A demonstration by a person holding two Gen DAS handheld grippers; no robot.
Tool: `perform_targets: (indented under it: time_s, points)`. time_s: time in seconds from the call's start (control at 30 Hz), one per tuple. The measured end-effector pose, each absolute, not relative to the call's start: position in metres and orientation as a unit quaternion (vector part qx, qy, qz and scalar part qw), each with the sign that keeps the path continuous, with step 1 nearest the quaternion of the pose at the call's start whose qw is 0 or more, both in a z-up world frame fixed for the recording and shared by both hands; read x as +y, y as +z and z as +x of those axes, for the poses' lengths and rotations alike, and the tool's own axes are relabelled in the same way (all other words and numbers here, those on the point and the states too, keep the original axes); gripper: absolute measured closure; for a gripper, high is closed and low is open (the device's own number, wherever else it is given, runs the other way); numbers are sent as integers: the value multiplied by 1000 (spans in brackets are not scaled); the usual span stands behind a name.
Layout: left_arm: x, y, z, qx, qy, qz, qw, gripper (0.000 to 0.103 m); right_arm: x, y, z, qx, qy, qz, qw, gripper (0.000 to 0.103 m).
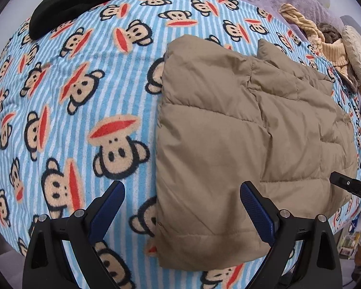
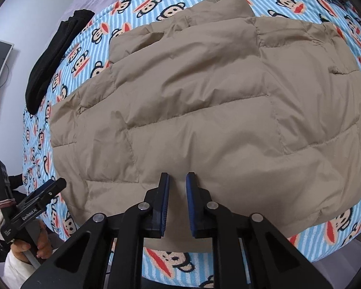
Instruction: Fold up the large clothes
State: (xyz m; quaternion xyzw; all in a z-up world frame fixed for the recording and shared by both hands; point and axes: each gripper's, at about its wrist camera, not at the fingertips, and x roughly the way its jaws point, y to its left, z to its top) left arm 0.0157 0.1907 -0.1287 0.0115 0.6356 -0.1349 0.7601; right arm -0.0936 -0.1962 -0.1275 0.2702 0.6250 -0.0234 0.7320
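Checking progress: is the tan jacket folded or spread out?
Folded. The jacket lies as a compact padded block on the blanket, with layered edges at its far end and no sleeves sticking out.

Lies flat on the blanket [image 1: 89, 101]: the folded jacket [image 1: 240, 139], toward the near edge. Left of the jacket and further back, well apart: a dark garment [image 1: 89, 2]. Behind the jacket to its right: a heap of knitwear [image 1: 325, 45].
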Motion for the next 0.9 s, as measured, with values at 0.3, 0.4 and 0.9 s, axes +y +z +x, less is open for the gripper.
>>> perform_targets:
  time_s: [0.3,0.4,0.9]
  points:
    - [211,-194,54,685,-265,-92,672,6,-207,-152,-82,646,-2,276,712,87]
    - [199,-203,60,681,-302,-106,658,6,-207,-156,-81,650,4,271,709,87]
    - [135,-197,63,681,-377,-133,614,75,-218,-139,-76,650,19,260,714,87]
